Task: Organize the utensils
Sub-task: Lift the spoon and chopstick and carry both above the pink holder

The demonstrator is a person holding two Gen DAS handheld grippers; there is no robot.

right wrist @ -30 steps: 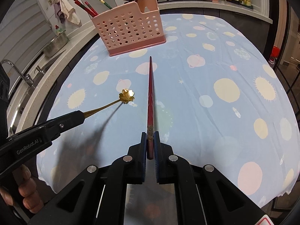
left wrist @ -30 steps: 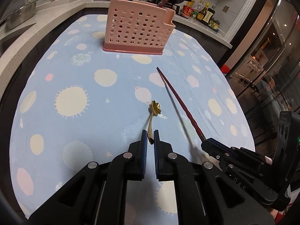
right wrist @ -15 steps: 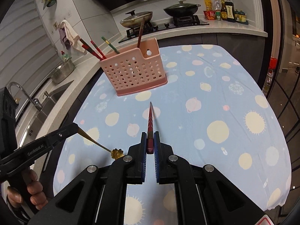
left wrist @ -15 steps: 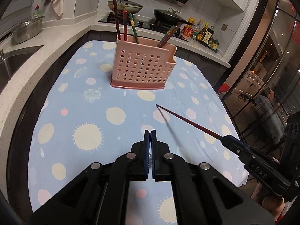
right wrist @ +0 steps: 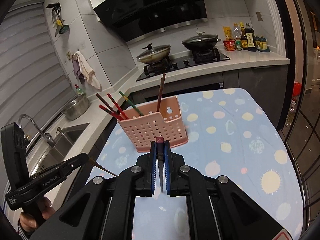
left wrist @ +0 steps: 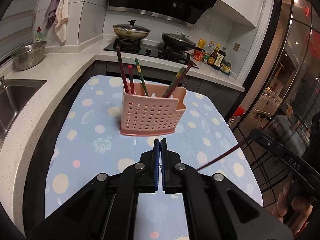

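I see my left gripper (left wrist: 160, 143) with its jaws closed on a thin gold spoon handle (right wrist: 104, 168), which sticks out toward 4 o'clock in the right wrist view; the spoon's head I cannot see. My right gripper (right wrist: 160, 147) has its jaws clamped on a dark red chopstick (right wrist: 159, 142) that points straight ahead, toward 12 o'clock. The pink perforated utensil holder (left wrist: 151, 113) stands on the desk (left wrist: 84, 140) with the blue dotted cloth, at 12 o'clock from both grippers, and several chopsticks (left wrist: 131, 80) lean inside it.
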